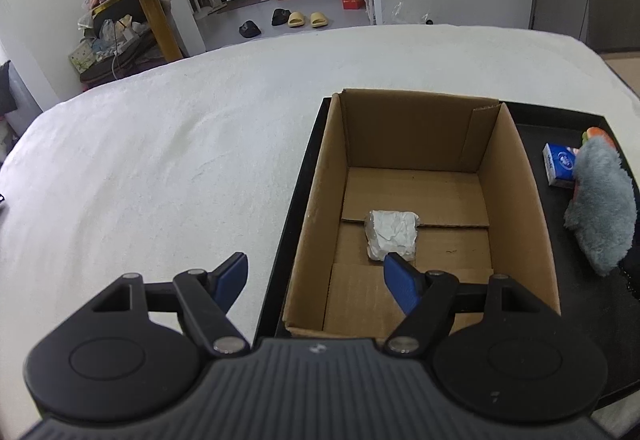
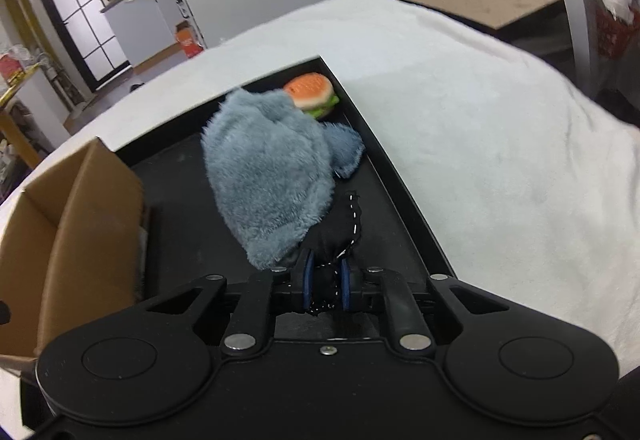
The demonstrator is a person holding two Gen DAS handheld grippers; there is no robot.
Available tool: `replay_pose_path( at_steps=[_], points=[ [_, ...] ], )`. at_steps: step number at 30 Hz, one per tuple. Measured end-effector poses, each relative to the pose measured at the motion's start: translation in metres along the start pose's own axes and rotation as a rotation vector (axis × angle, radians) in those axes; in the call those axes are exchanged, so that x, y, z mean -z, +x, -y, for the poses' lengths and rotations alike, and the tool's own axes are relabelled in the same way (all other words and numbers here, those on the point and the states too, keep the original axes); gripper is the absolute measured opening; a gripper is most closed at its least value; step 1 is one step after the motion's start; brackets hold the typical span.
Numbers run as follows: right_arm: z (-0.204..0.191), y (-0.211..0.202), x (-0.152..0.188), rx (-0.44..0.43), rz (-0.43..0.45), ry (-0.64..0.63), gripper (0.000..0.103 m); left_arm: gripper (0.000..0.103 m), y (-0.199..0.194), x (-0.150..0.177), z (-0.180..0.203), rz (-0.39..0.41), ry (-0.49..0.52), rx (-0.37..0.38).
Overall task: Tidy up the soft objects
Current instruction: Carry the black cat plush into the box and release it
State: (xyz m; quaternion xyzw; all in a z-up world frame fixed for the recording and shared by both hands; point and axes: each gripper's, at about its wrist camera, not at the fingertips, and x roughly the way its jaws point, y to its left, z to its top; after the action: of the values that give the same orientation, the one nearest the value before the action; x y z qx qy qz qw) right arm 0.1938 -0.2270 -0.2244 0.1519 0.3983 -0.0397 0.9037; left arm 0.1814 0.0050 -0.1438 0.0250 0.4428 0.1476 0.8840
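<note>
An open cardboard box (image 1: pixel 512 176) stands at the left end of a black tray (image 1: pixel 296 200). A crumpled white soft packet (image 1: pixel 391 234) lies on the box floor. My left gripper (image 1: pixel 316 272) is open and empty, above the box's near left wall. My right gripper (image 2: pixel 326 280) is shut on the black stitched part of a grey plush toy (image 2: pixel 272 176), held above the tray (image 2: pixel 400 176). The plush also shows at the right in the left wrist view (image 1: pixel 604 208). A small burger toy (image 2: pixel 312 94) lies in the tray's far corner.
A blue and white packet (image 1: pixel 560 164) lies in the tray behind the plush. The tray rests on a white cloth-covered table (image 1: pixel 160 168). The box (image 2: pixel 68 240) is left of my right gripper. Room furniture and shoes lie beyond the table.
</note>
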Motion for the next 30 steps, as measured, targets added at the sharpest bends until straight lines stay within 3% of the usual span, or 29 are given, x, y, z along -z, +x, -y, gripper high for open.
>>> replay_pose_path(
  at_steps=[17,26,30],
  points=[
    [-0.078,-0.056,-0.022,-0.123,0.097,-0.168,0.013,0.068,-0.005,0.004,-0.025,0.044,-0.075,0.101],
    [-0.121,-0.068,-0.024,-0.203,0.097,-0.258,0.013,0.051,0.003,0.005,-0.037,0.014,-0.123,0.135],
    [-0.138,-0.069,-0.023,-0.24,0.092,-0.288,0.013,0.032,0.007,0.005,-0.043,0.005,-0.149,0.16]
  ],
)
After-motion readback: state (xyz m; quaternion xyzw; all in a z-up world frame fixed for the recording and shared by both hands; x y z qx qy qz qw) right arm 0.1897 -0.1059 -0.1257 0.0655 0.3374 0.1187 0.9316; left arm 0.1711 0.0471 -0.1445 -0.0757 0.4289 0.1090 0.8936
